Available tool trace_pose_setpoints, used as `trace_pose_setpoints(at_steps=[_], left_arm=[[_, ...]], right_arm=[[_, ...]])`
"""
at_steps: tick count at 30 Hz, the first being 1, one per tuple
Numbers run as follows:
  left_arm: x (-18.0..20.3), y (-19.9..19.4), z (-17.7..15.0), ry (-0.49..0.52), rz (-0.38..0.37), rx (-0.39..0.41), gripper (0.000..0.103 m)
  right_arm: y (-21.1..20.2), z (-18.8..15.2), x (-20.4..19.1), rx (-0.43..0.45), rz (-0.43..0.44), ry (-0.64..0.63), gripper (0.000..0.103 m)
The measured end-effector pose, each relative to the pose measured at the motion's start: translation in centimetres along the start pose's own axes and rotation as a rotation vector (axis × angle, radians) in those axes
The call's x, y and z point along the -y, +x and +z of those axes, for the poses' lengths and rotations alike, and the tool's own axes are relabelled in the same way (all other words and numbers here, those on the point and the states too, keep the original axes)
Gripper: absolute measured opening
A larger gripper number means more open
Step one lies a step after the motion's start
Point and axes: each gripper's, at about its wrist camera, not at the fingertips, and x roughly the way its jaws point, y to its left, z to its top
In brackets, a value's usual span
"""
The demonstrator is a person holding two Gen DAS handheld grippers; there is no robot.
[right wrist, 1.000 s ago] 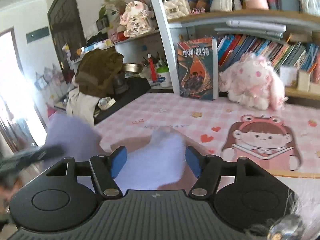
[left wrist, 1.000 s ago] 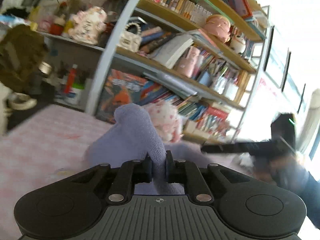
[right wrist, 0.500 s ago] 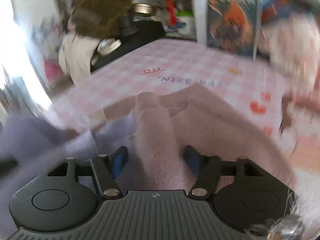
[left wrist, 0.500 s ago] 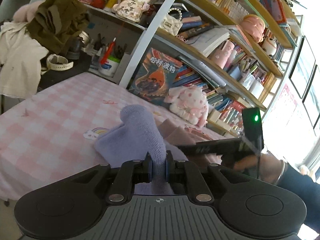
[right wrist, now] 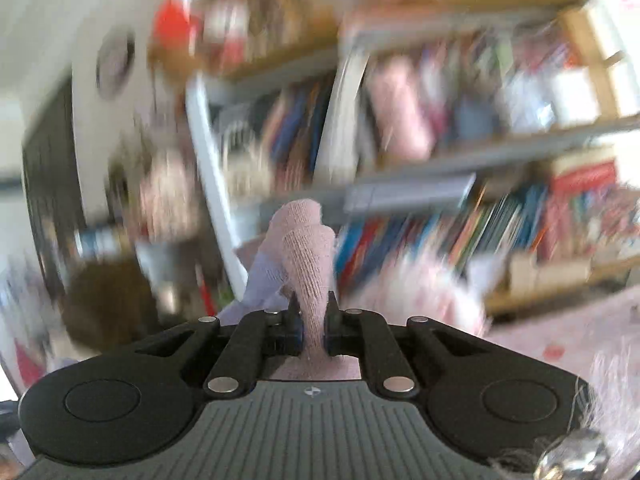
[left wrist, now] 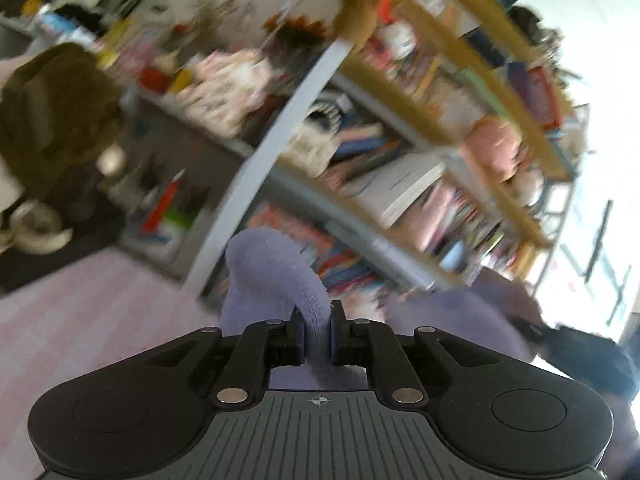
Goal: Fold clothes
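Left wrist view showed your left gripper [left wrist: 317, 330] clamped on a soft, light lavender garment [left wrist: 276, 280] bulging just ahead, while your right gripper [right wrist: 312, 330] pinched its limp pinkish fold [right wrist: 310, 264], likely best held at edges.

Daylight floods in from the far right in the left wrist view, where a window [left wrist: 600, 184] burns out to white. Both views are smeared by motion blur: the bookshelf [right wrist: 460, 128] streaks into colour bands. Only the near dark gripper bodies and pinched cloth stay sharp. Fisheye distortion bends shelf lines and darkens the corners.
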Motion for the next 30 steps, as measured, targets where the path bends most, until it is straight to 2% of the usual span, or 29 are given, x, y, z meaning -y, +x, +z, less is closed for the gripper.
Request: trace_pose_setpoints(at_steps=[2, 5, 8, 10, 12, 16, 17, 18, 20, 24, 25, 30], left_arm=[[-0.8, 2.0, 0.0, 0.020, 0.001, -0.077, 0.010], [-2.6, 5.5, -2.0, 0.036, 0.048, -0.261, 0.010], [-2.7, 8.4, -4.7, 0.124, 0.110, -0.427, 0.011], [-2.1, 9.3, -5.9, 0.212, 0.160, -0.471, 0.011], [-2.2, 9.5, -6.1, 0.238, 0.200, -0.468, 0.014], [-3.5, 9.6, -4.9, 0.189, 0.280, -0.456, 0.025], [-3.6, 9.4, -4.5, 0.189, 0.302, -0.450, 0.027], [-3.6, 9.1, -4.1, 0.190, 0.322, -0.443, 0.033], [-3.4, 7.9, -3.6, 0.219, 0.326, -0.422, 0.038], [-1.4, 5.6, -2.9, 0.330, 0.281, -0.409, 0.043], [-0.5, 4.9, -3.0, 0.366, 0.252, -0.414, 0.048], [3.9, 3.1, -5.4, 0.511, 0.088, -0.476, 0.055]], right_arm=[[-3.8, -0.1, 1.9, -0.029, 0.050, 0.017, 0.008], [-6.9, -3.9, 3.7, -0.287, 0.106, 0.008, 0.009], [-7.8, -10.0, 3.0, -0.532, 0.104, -0.032, 0.009], [-8.0, -12.7, 1.5, -0.588, 0.120, -0.039, 0.009], [-8.2, -15.4, -0.1, -0.643, 0.136, -0.046, 0.009], [-8.2, -17.0, -3.9, -0.675, 0.218, -0.073, 0.011], [-8.2, -17.1, -4.9, -0.682, 0.245, -0.083, 0.012], [-8.1, -17.4, -5.5, -0.688, 0.270, -0.089, 0.014], [-7.7, -17.8, -6.3, -0.690, 0.302, -0.092, 0.016], [-7.3, -17.7, -6.6, -0.700, 0.336, -0.062, 0.032], [-7.5, -17.5, -6.5, -0.705, 0.352, -0.052, 0.034], [-9.1, -15.4, -4.5, -0.711, 0.391, -0.042, 0.045]])
